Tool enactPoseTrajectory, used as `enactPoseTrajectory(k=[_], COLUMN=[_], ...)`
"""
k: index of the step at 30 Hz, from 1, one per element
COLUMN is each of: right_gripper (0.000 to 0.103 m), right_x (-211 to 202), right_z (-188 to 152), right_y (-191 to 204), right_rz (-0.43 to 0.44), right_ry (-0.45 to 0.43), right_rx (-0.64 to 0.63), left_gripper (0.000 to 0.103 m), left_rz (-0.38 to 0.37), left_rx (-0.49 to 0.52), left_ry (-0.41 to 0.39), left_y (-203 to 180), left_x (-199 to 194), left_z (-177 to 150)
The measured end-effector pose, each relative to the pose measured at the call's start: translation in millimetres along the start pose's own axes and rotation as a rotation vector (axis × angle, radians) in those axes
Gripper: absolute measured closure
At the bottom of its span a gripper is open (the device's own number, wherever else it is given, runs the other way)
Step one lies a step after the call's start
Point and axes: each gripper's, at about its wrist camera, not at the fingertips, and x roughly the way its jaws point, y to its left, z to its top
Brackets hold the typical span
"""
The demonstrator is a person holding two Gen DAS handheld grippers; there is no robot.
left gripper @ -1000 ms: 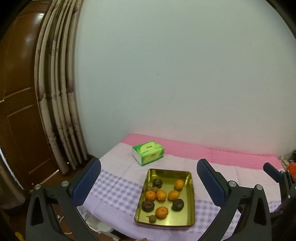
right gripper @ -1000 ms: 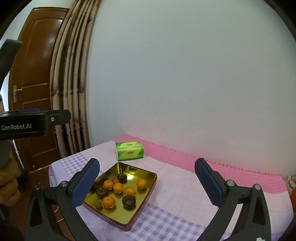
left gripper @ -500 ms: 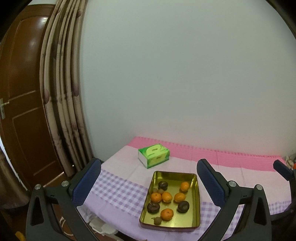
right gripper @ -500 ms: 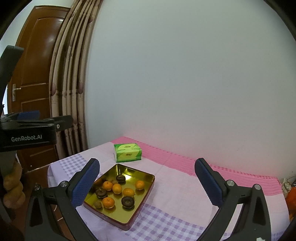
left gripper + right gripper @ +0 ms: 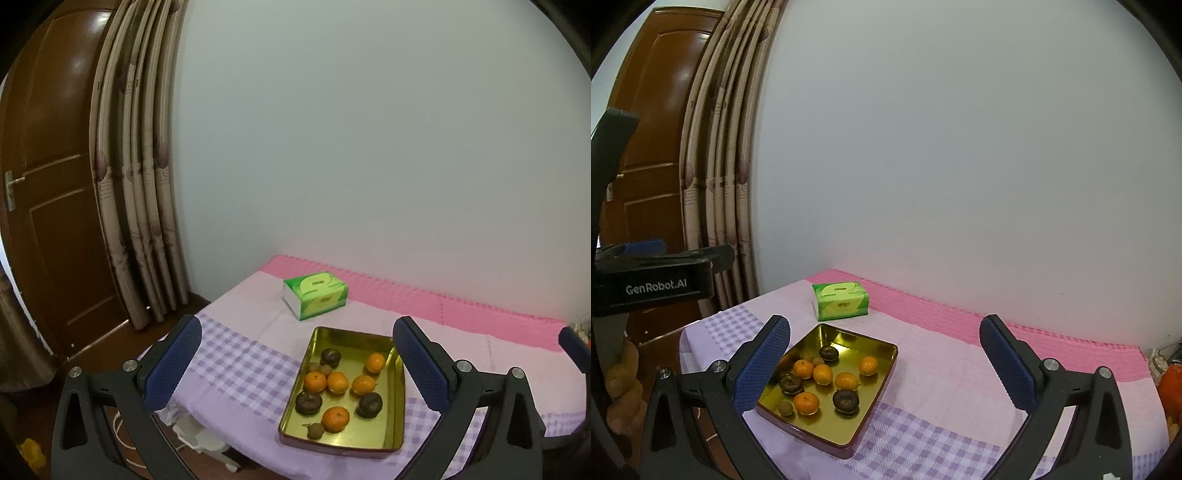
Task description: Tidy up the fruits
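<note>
A gold metal tray (image 5: 392, 435) (image 5: 882, 369) stands on the table near its front left edge. It holds several oranges (image 5: 335, 418) (image 5: 806, 402), three dark round fruits (image 5: 308, 402) (image 5: 845, 400) and a few small brown fruits (image 5: 315, 430) (image 5: 785, 408). My left gripper (image 5: 295, 365) is open and empty, held in the air well short of the tray. My right gripper (image 5: 884, 363) is open and empty, also back from the tray. The left gripper's body shows at the left edge of the right wrist view (image 5: 653, 284).
A green tissue box (image 5: 315, 294) (image 5: 840, 300) lies behind the tray. The table has a pink and purple checked cloth (image 5: 236, 365) (image 5: 960, 369) and stands against a white wall. Curtains (image 5: 136, 184) and a wooden door (image 5: 48, 177) are on the left.
Both grippers have drifted slightly; the tray and box sit a little further right in the left wrist view. Both stay open and empty. The fruits have not moved.
</note>
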Motion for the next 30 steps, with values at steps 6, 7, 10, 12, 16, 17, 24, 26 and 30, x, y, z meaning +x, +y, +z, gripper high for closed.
enactPoseTrajectory(k=[6,7,10,12,16,17,24,26,30], right_gripper=[0.001,0.001,0.001,0.001,0.001,0.001,0.001,0.001,0.001], right_x=[-3.6,-3.7,-4.5,-3.8,-4.9,-4.6,-4.2,-4.2,-4.2], right_z=[-1.6,-1.1,-1.1,-1.5,-2.4,-2.4,-2.1,-2.2,-2.2], right_y=[5.2,5.7,6.1,5.9,6.2,6.3,6.2,6.5,6.4], right_rz=[-0.007,-0.007,-0.005,-0.004,-0.003,-0.003,0.000,-0.001,-0.002], right_ry=[-0.015,-0.017,-0.021,-0.019,-0.015,-0.012,-0.011,-0.010,-0.010], right_rx=[-0.010,-0.012,-0.016,-0.016,-0.012,-0.012,-0.013,-0.013,-0.014], left_gripper=[0.000,0.000,0.000,0.000,0.000,0.000,0.000,0.000,0.000], left_rz=[0.002,0.003,0.005,0.004,0.006,0.004,0.004,0.004,0.003], left_rx=[-0.004,-0.005,-0.006,-0.005,-0.002,-0.001,-0.001,0.000,0.000], left_ry=[0.010,0.012,0.012,0.012,0.012,0.013,0.014,0.015,0.016], left_y=[0.2,0.1,0.4,0.7,0.3,0.2,0.3,0.2,0.1], left_x=[5.5,6.7,6.6,7.4,8.8,8.8,9.4,9.6,9.8], left_z=[-3.6,-4.3,-4.3,-5.0,-6.7,-7.3,-8.7,-8.8,-8.7])
